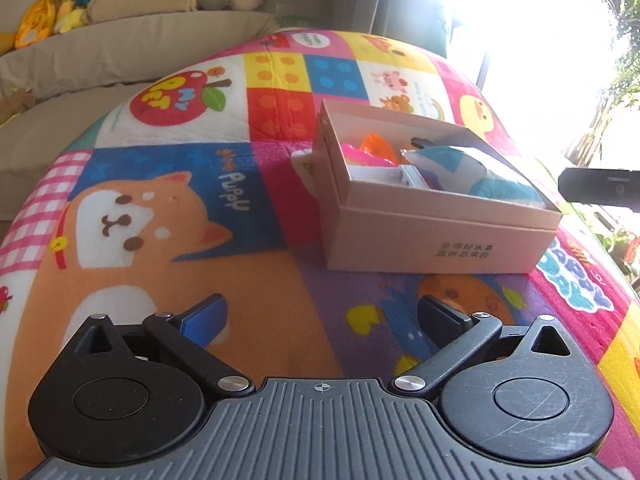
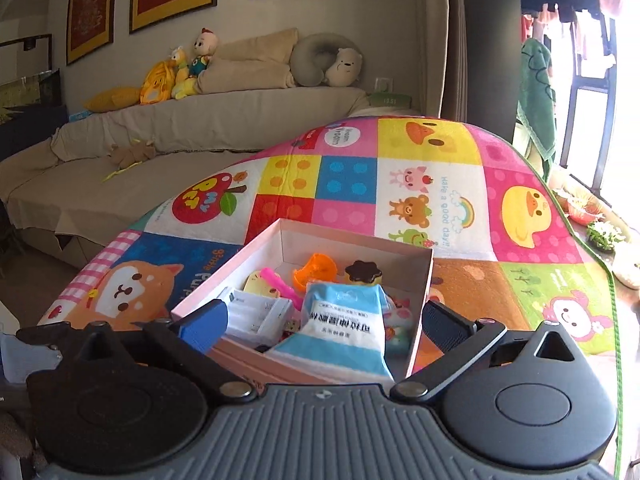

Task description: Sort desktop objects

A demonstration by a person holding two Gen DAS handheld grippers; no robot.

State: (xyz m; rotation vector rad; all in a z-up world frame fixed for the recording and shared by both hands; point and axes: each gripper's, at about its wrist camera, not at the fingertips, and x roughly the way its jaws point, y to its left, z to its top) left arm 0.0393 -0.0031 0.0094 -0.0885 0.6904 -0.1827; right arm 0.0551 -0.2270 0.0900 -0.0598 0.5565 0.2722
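A pink cardboard box (image 1: 440,240) stands open on a colourful cartoon mat (image 1: 160,208). In the left wrist view it holds a blue and white packet (image 1: 472,172), an orange toy (image 1: 374,146) and a pink piece (image 1: 360,156). My left gripper (image 1: 322,316) is open over bare mat, short of the box. In the right wrist view the box (image 2: 352,248) is just under my right gripper (image 2: 324,322), which is wide open. The packet (image 2: 344,328) lies between its fingers, untouched. Also inside are a white case (image 2: 260,312), an orange toy (image 2: 316,272) and a chocolate-topped toy (image 2: 362,274).
A small white object (image 1: 302,164) lies on the mat behind the box's left corner. A dark device (image 1: 600,190) juts in at the right edge. A beige sofa (image 2: 200,128) with plush toys (image 2: 180,72) is beyond the mat. Bright windows are at the right.
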